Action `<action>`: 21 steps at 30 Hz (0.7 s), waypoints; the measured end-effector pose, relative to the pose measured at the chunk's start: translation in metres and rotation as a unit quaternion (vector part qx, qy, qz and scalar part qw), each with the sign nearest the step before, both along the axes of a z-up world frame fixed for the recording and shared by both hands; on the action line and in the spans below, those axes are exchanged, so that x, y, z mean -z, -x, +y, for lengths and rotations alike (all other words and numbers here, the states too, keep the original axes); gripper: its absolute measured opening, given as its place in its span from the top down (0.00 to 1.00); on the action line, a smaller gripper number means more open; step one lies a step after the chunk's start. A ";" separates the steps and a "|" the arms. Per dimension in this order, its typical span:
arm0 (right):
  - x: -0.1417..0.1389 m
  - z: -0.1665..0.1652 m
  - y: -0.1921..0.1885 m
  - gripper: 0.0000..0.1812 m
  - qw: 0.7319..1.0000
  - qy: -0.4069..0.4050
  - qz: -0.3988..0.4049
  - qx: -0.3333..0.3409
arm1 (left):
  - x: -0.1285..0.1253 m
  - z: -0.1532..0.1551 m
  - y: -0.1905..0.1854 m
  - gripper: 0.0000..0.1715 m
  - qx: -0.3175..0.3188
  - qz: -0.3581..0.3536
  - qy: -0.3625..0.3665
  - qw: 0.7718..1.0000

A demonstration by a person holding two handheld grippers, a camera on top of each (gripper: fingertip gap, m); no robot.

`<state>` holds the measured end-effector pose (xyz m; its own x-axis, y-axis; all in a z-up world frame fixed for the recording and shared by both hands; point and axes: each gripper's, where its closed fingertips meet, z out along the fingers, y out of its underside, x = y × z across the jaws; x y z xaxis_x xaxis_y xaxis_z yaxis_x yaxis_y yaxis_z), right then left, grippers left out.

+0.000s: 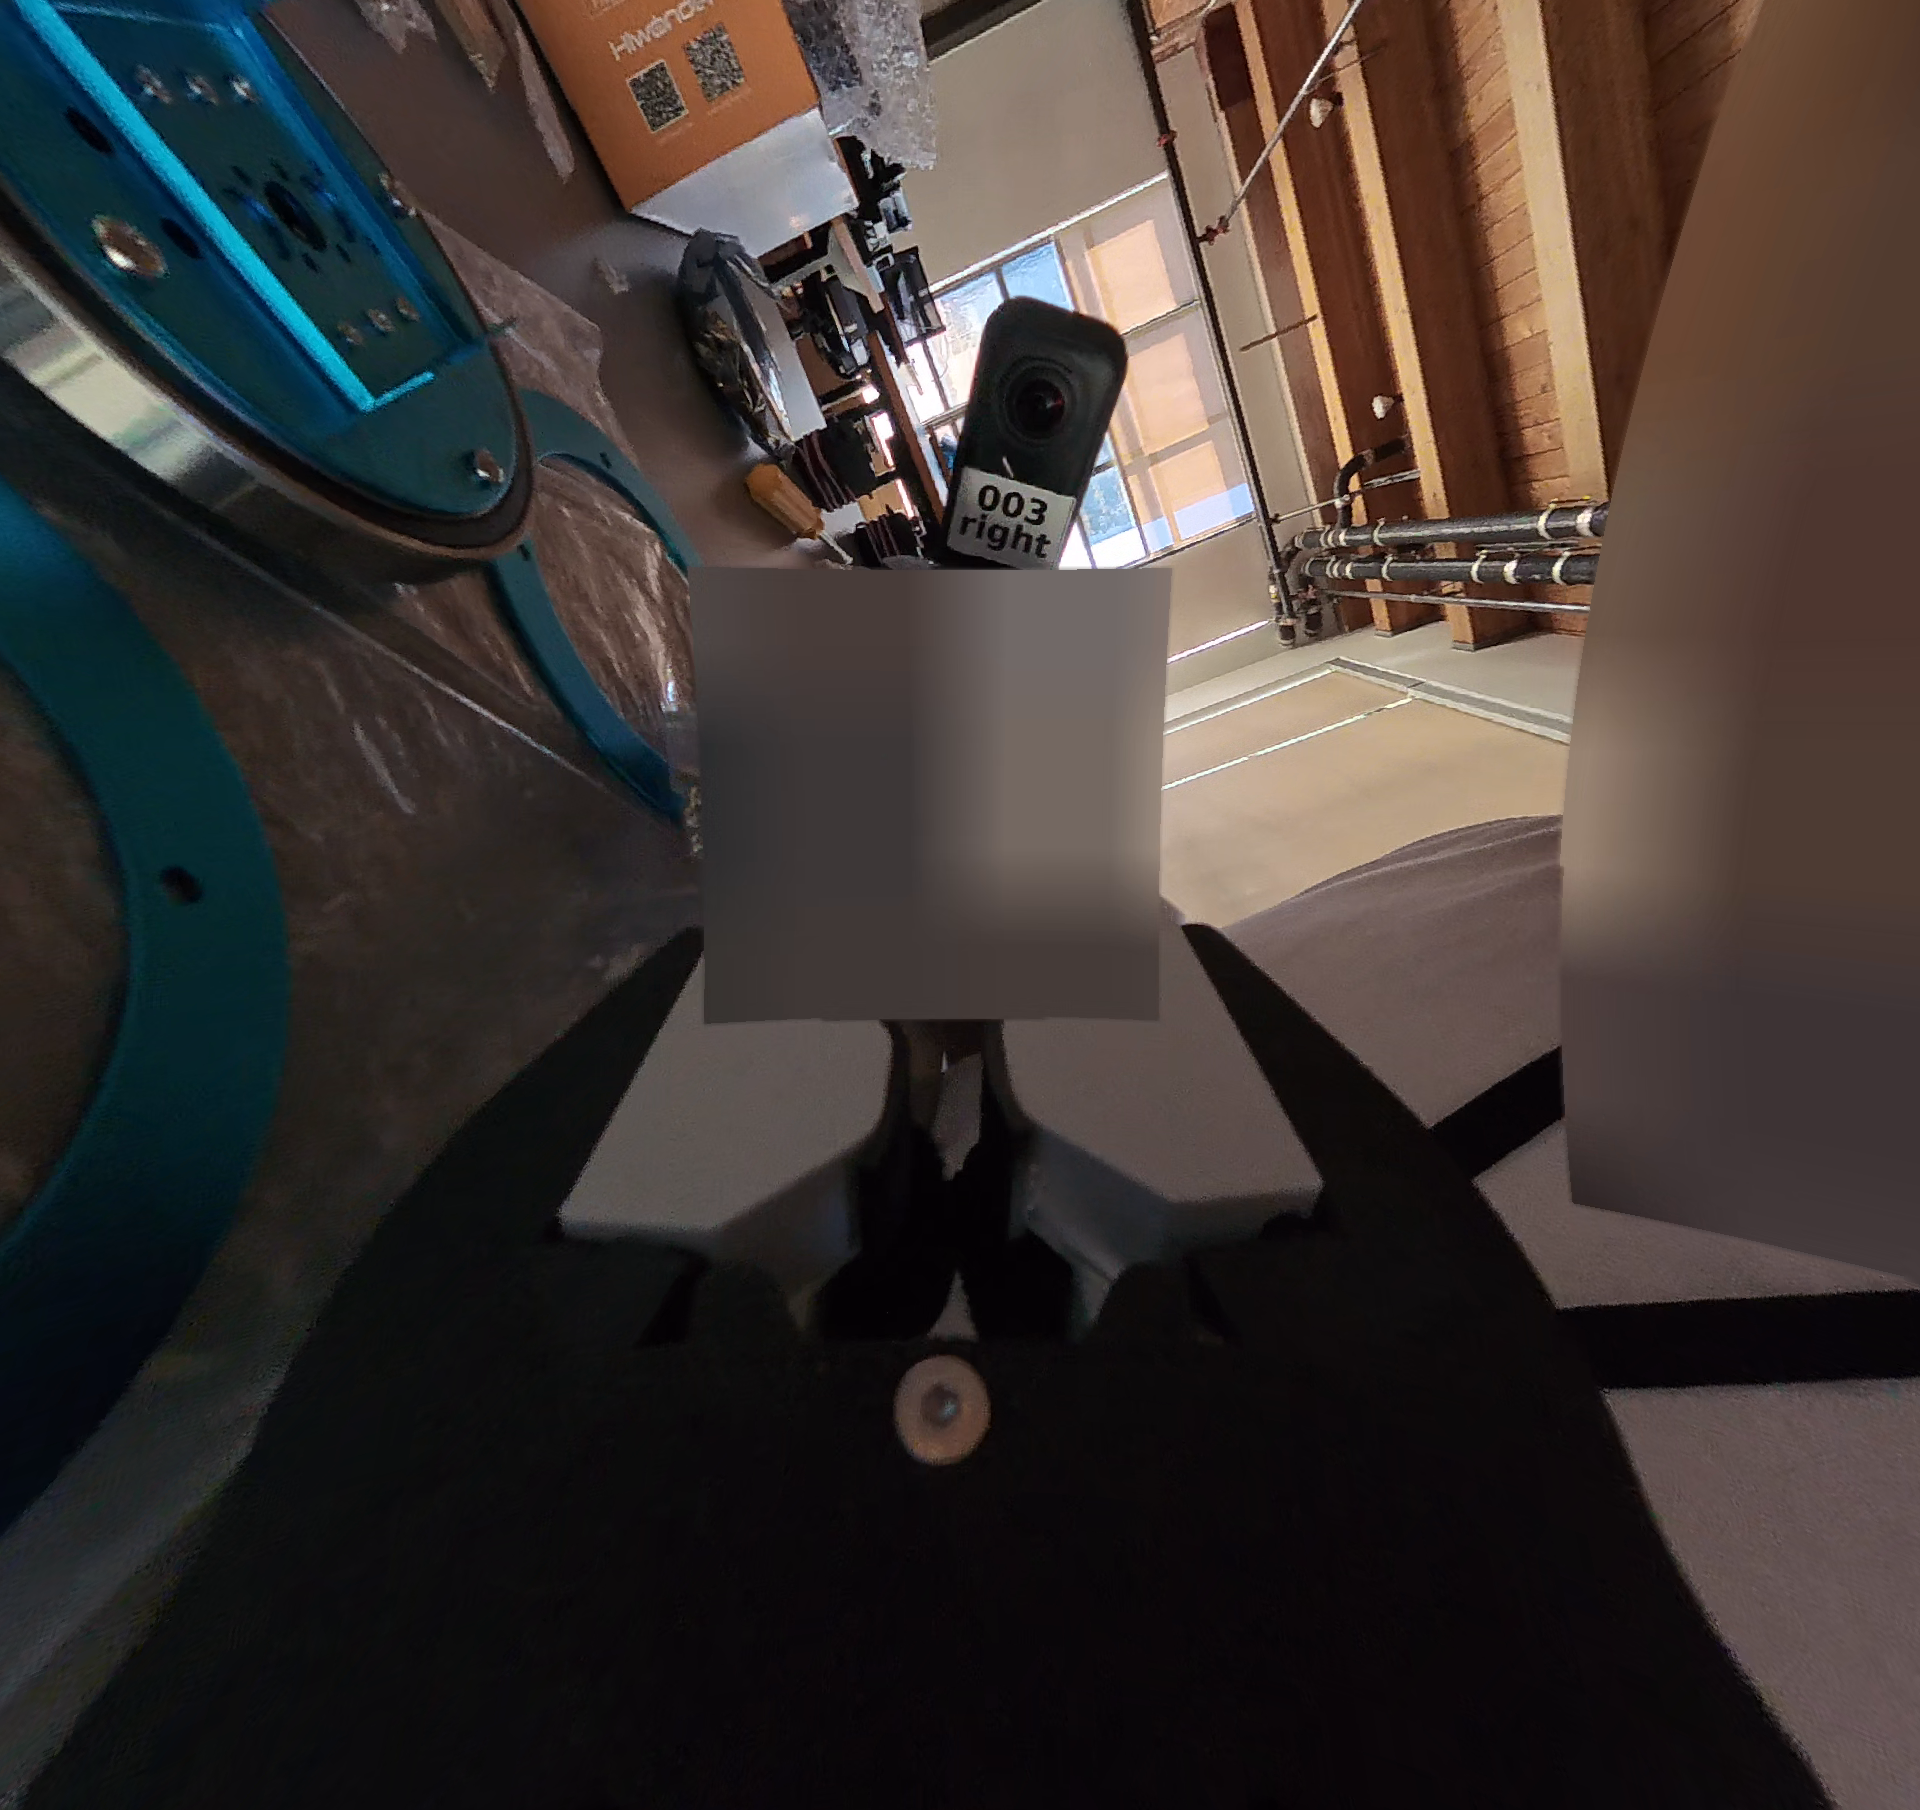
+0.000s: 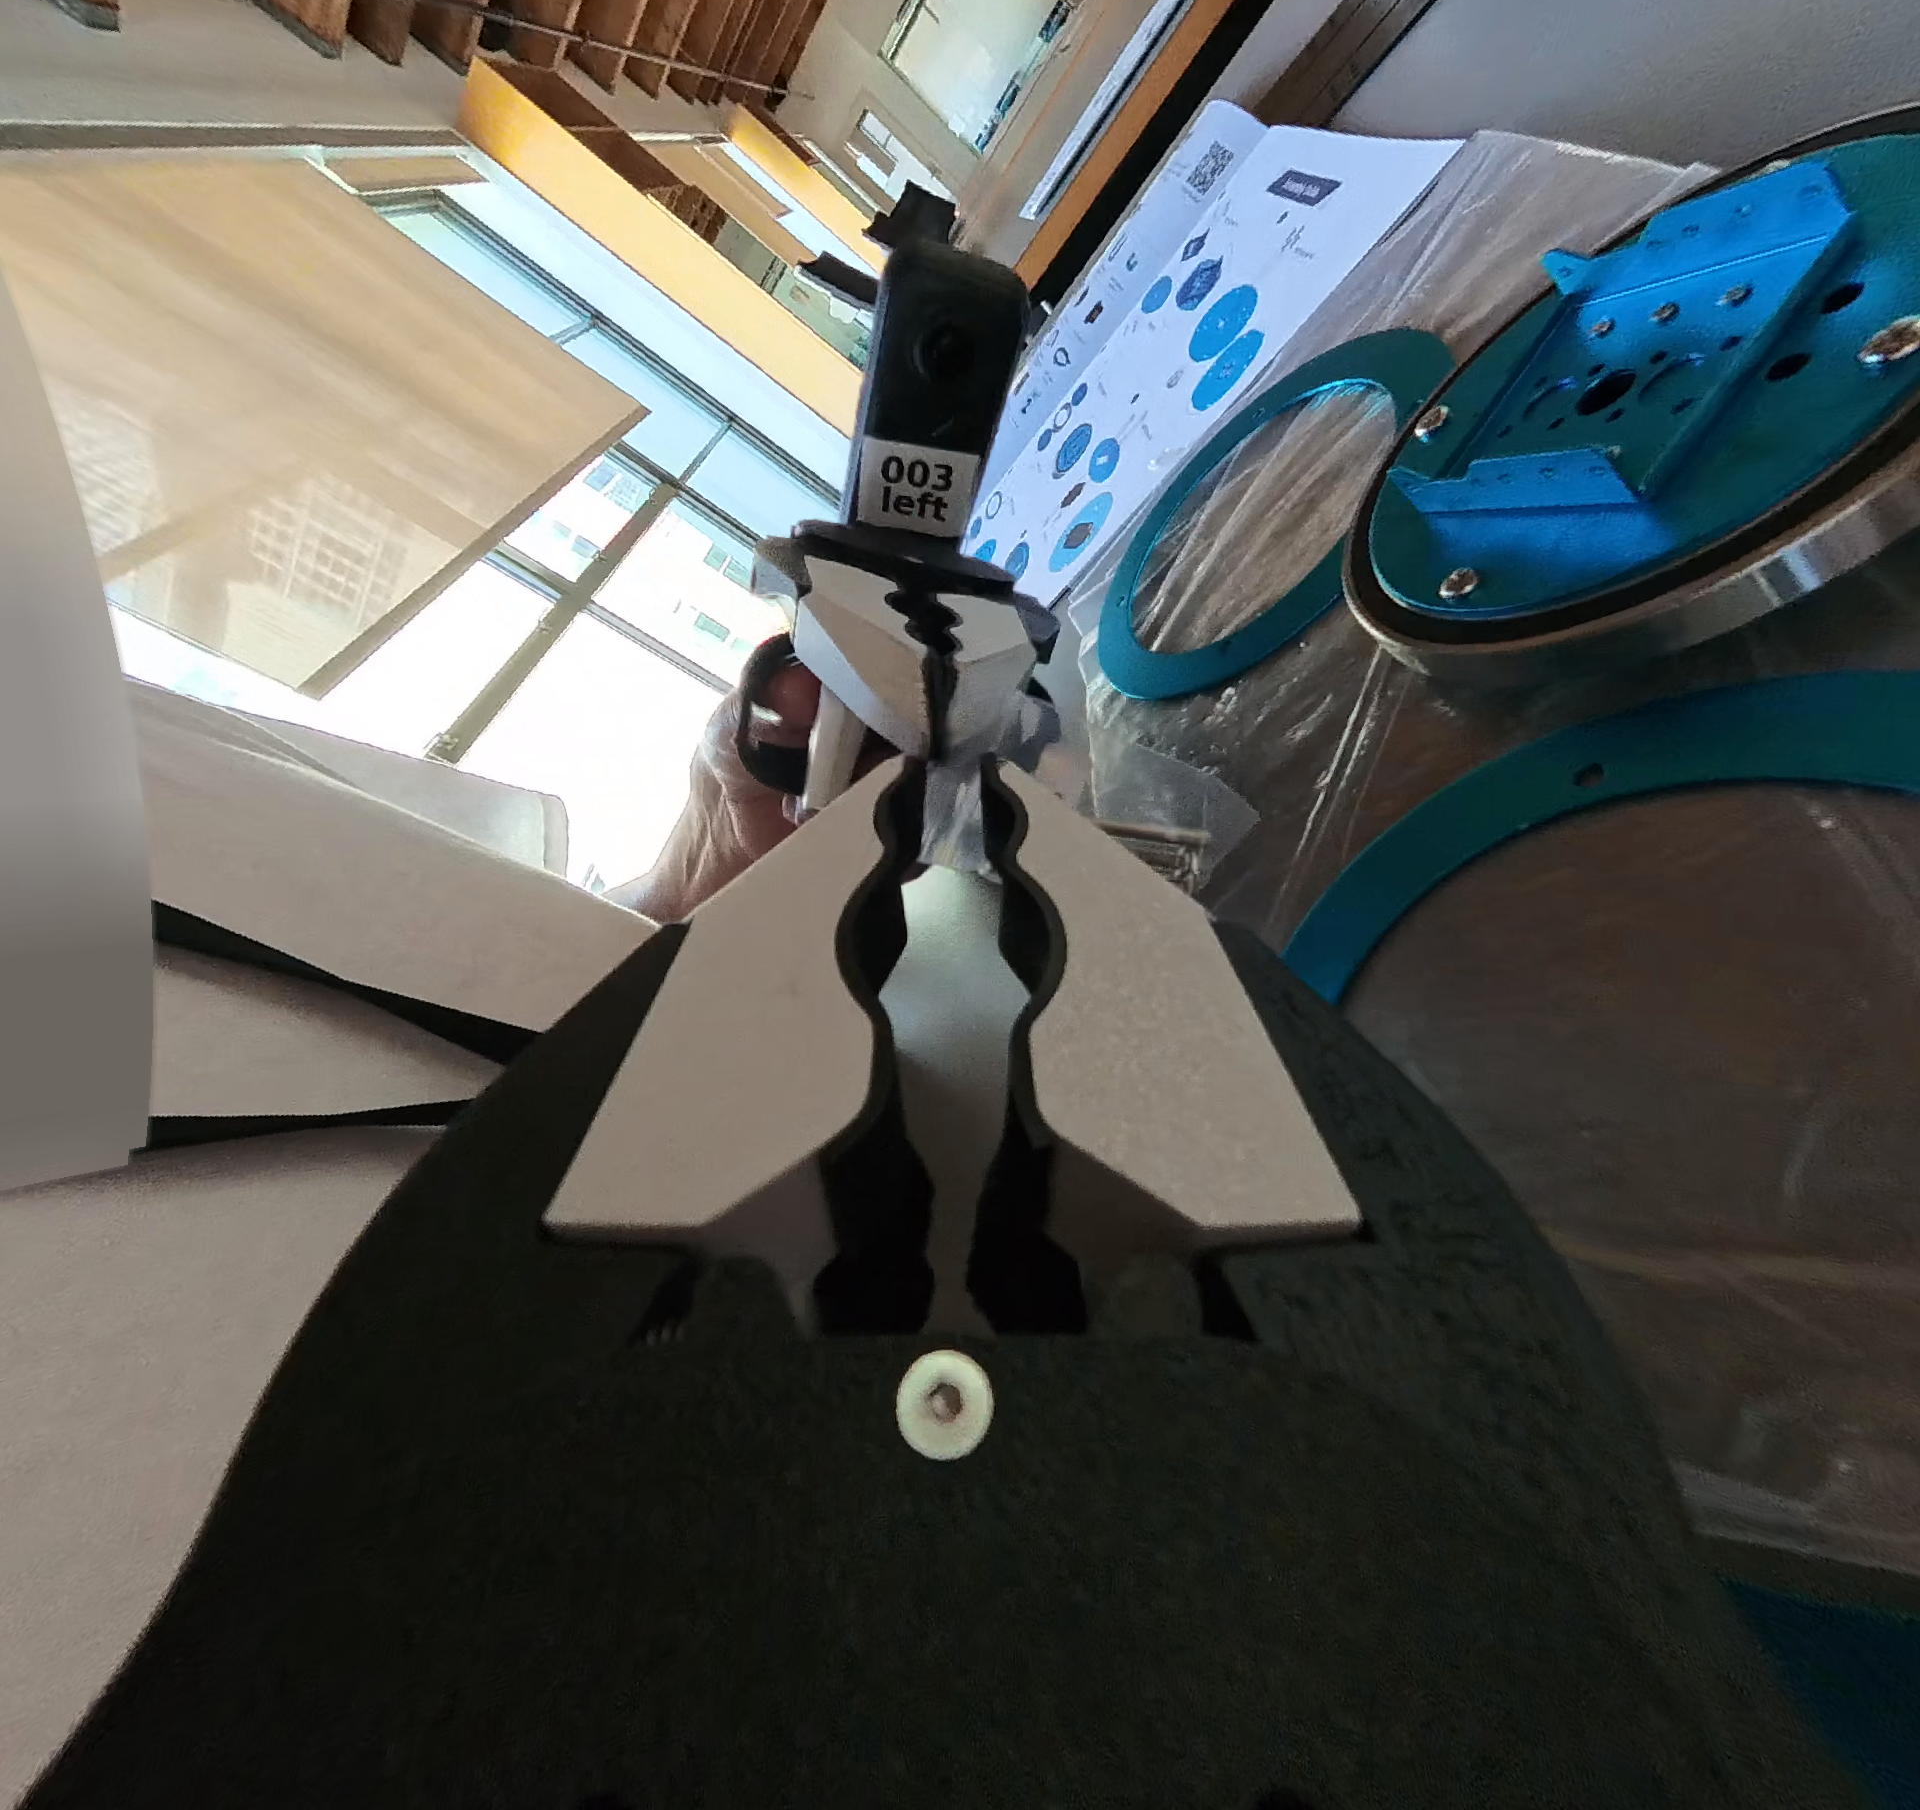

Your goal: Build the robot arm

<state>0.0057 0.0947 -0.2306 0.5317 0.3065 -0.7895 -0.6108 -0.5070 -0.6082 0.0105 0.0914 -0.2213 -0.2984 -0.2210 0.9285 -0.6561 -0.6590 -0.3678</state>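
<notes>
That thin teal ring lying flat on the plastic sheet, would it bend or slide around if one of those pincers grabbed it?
The thin teal ring looks like sheet metal, so it is probably stiff and light. It lies flat on glossy plastic sheet, so a push would likely make it slide rather than roll. Its low edge may be awkward to pinch.

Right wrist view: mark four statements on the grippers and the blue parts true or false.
1. The right gripper is shut on a small clear bag. True.
2. The left gripper is wide open. False: it is closed at the same bag.
3. The blue bracket sits on a round metal disc. True.
4. The printed sheet hangs on a wall. False: it lies on the work surface behind the teal ring.
</notes>
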 end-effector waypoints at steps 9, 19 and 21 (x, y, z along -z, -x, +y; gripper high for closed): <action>-0.005 -0.003 0.004 0.97 1.000 -0.013 0.010 -0.010 | -0.007 -0.002 -0.002 1.00 0.001 -0.010 0.042 0.999; -0.010 -0.004 0.008 0.92 0.999 -0.028 0.015 -0.018 | -0.010 0.000 -0.003 1.00 -0.007 -0.011 0.051 0.999; -0.012 -0.004 0.007 0.91 0.999 -0.030 0.028 -0.018 | -0.011 -0.001 -0.002 1.00 -0.005 -0.013 0.059 0.998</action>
